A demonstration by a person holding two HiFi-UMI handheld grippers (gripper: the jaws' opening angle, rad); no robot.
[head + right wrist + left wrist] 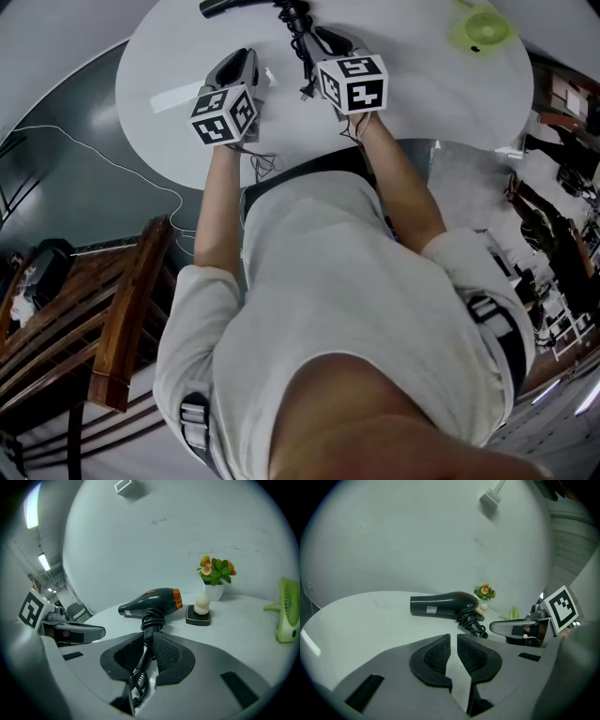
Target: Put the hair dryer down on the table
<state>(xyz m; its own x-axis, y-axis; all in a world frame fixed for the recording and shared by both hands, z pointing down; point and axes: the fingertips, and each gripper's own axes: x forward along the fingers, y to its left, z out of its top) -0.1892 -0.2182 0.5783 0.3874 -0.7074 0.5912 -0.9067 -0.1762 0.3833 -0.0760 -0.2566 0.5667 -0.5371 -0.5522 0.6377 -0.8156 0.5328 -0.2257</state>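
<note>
The black hair dryer [225, 7] [440, 605] [150, 603] lies on its side on the round white table [412, 84], its cord wound round the handle. Neither gripper touches it. The loose cord [302, 56] [143, 663] runs back over the table and shows through the slit of my right gripper [330, 42] [149, 637], which hovers above it with its jaws almost together. The plug rests on the table beside that gripper. My left gripper [239, 66] [453, 637] hangs a little to the left, jaws drawn nearly together with nothing between them.
A small potted flower [215, 576] [484, 591] and a white egg-shaped thing on a black base [200, 609] stand just behind the dryer. A green fan [480, 28] [287, 616] sits at the table's far right. A wooden chair [112, 319] stands on the floor at left.
</note>
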